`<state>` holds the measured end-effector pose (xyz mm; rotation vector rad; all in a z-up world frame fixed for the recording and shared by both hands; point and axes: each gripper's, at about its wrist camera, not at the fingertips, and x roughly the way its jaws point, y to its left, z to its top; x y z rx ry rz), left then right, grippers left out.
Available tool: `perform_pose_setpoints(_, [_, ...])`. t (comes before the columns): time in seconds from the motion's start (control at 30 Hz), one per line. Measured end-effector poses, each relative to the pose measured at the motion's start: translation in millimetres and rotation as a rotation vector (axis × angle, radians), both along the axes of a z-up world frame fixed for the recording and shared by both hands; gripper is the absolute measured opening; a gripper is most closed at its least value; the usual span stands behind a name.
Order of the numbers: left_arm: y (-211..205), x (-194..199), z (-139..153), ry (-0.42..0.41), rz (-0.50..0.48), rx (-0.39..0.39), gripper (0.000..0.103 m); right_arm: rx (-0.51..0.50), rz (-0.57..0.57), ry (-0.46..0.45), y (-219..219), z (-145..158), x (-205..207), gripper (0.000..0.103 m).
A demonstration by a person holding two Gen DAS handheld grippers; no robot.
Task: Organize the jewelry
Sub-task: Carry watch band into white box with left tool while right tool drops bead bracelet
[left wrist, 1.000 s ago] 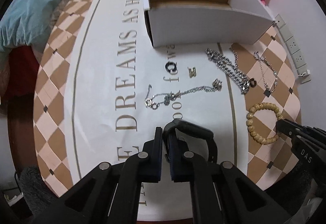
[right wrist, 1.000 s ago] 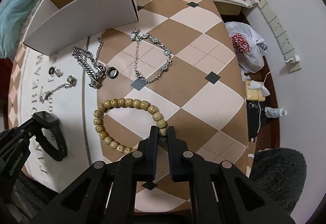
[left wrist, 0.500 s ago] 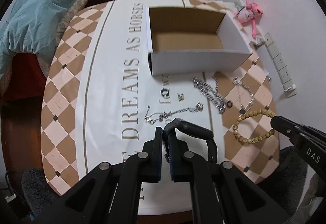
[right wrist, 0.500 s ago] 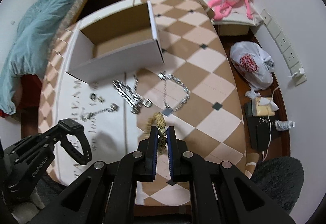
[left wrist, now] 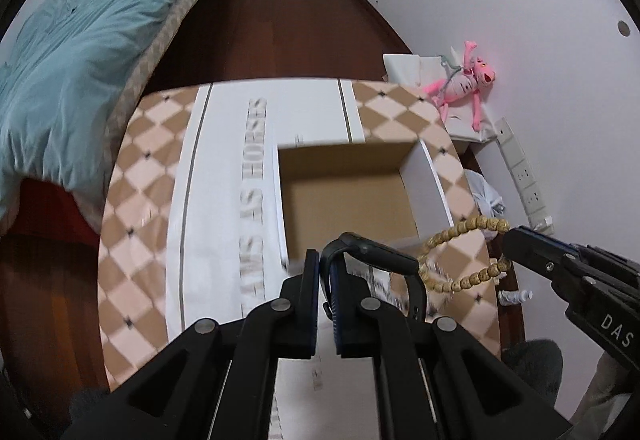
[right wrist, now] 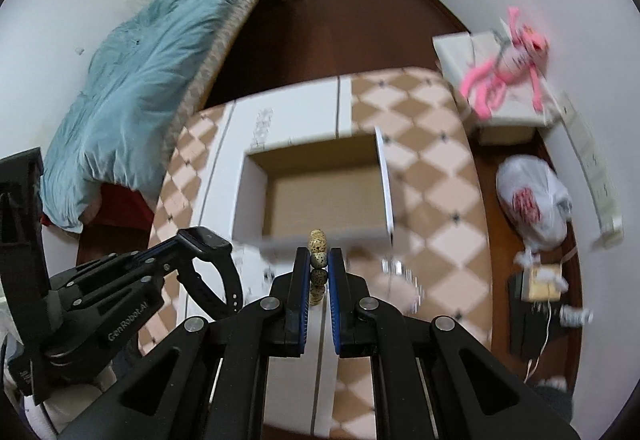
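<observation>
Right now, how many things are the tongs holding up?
2. The left tongs hold a black watch; the right tongs hold a bead bracelet. Both hang near the box.

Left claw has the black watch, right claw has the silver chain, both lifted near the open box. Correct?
Not quite. The right claw is shut on the bead bracelet, not a silver chain; the right wrist view shows beads between its fingers. The left claw does hold the watch, near the box.

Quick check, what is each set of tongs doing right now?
Left tongs: closed on the black smartwatch with rubber strap.
Right tongs: closed on the tan wooden bead bracelet.
</observation>
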<state>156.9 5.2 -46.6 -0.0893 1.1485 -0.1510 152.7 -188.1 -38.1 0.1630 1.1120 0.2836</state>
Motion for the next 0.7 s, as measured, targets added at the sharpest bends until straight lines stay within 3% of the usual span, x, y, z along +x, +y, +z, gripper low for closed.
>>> perform_pose_setpoints(0.3, [0, 75, -25, 0.083, -0.028, -0.008, 0.006, -0.032, 0.025, 0.042, 22, -17, 80, 0.009])
perform_pose_setpoints(0.53, [7, 104, -45, 0.17, 0.01, -0.018, 0.013, 0.078, 0.037, 0.175, 23, -50, 117, 0.01])
perform_pose_setpoints(0.57, [7, 105, -46, 0.167, 0.013, -0.022, 0.019, 0.087, 0.037, 0.191, 21, -55, 119, 0.01])
perform_pose_setpoints(0.6, [10, 106, -45, 0.159, 0.026, -0.02, 0.031, 0.083, 0.039, 0.199, 21, -58, 119, 0.011])
perform_pose_setpoints(0.63, [12, 106, -43, 0.152, 0.038, -0.023, 0.041, 0.076, 0.037, 0.202, 19, -60, 119, 0.02])
perform_pose_setpoints(0.67, [16, 106, -42, 0.147, 0.05, -0.031, 0.067, 0.067, 0.031, 0.2, 17, -61, 119, 0.028])
perform_pose_setpoints(0.7, [18, 106, -42, 0.144, 0.061, -0.039, 0.087, 0.061, 0.027, 0.198, 15, -62, 118, 0.048])
